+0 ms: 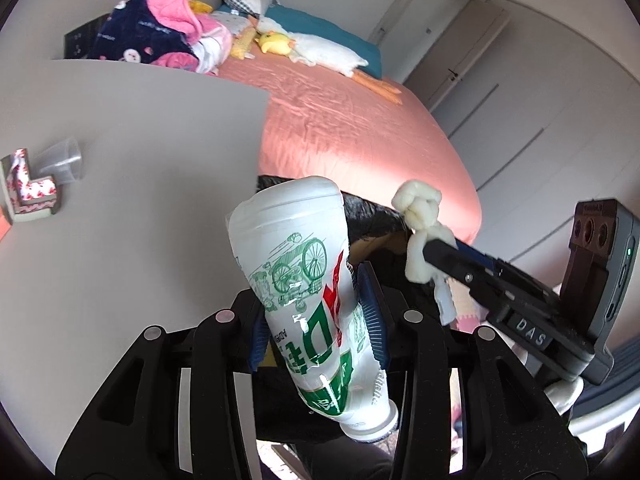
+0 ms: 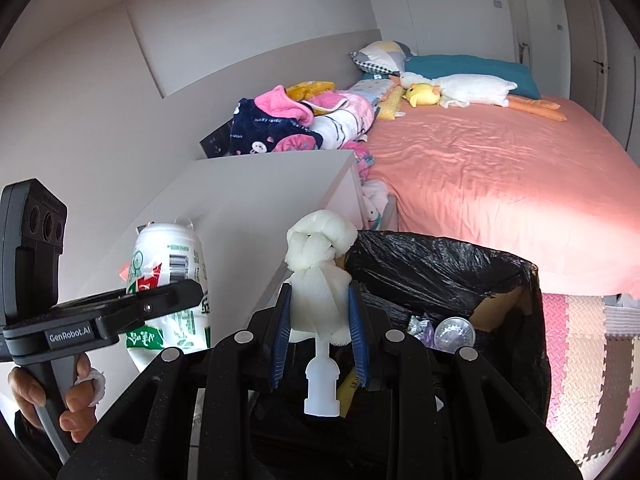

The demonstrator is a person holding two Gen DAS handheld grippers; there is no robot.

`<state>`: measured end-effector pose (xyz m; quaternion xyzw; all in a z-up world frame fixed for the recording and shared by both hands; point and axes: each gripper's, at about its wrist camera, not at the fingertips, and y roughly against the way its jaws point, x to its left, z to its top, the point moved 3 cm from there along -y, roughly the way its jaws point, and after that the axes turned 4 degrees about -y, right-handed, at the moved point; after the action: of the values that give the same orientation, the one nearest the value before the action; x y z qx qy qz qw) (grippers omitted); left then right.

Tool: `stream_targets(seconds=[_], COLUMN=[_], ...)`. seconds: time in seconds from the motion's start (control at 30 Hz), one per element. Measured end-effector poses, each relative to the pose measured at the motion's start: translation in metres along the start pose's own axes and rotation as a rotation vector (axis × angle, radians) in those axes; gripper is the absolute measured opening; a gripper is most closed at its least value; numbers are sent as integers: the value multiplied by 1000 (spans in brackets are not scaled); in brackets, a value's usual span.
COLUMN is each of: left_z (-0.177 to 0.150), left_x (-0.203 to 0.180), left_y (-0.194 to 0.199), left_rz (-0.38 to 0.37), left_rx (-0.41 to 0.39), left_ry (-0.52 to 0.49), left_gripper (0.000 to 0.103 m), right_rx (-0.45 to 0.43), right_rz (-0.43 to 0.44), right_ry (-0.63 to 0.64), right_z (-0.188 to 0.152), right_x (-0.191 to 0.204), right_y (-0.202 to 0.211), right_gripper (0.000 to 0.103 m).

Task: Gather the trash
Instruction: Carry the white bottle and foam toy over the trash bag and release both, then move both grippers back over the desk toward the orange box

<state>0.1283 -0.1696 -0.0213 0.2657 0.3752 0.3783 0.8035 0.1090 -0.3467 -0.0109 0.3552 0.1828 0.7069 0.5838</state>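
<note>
Between my left gripper (image 1: 318, 316) pads sits a crushed bottle (image 1: 308, 280); they flank it, but I cannot tell whether they press. My right gripper (image 2: 318, 320) is clamped on a white foam wad (image 2: 320, 276). Both hang near the black-lined bin (image 2: 500, 276), probably ready to drop. Only the right view shows trash inside it; only the left shows a plastic cup (image 1: 64, 160) on the table (image 1: 140, 200) beyond.

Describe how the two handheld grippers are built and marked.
Both are black plastic with blue ribbed pads and round silver pins on the linkages. The left gripper reads "GenRobot.AI", with a grey handle. The right gripper reads "DAS", with a small green light on its camera block.
</note>
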Motion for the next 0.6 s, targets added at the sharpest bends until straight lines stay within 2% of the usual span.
stream_targets(seconds=[0.03,0.07,0.13,0.17,0.33,0.6], left_z=[-1,-1,-1,-2,-6,-8], left_x=[-2,-3,-6,-7,-9,-3], left_y=[-4,-6,-8,-10,-13,-9], left_rz=[6,31,61,58,60,53], left_rx=[11,6,-11,-7,3,-8], left_ry=[-10,-17,-45,-53,-57,-30], left_gripper=[83,95,97,97,97,97], right_rx=[-11,-27,-74,-96,-95,-82], right_rz=[-6,-19,-56,-78,-85,-78], right_ry=[-21,-52,-108,-130,-186,-155], right_z=[2,4,8,10,12,9], right_x=[-6,-14,-28,-35,-54,-43], right_y=[3,8,16,20,24,17], right_gripper=[35,42,79,82,82,82])
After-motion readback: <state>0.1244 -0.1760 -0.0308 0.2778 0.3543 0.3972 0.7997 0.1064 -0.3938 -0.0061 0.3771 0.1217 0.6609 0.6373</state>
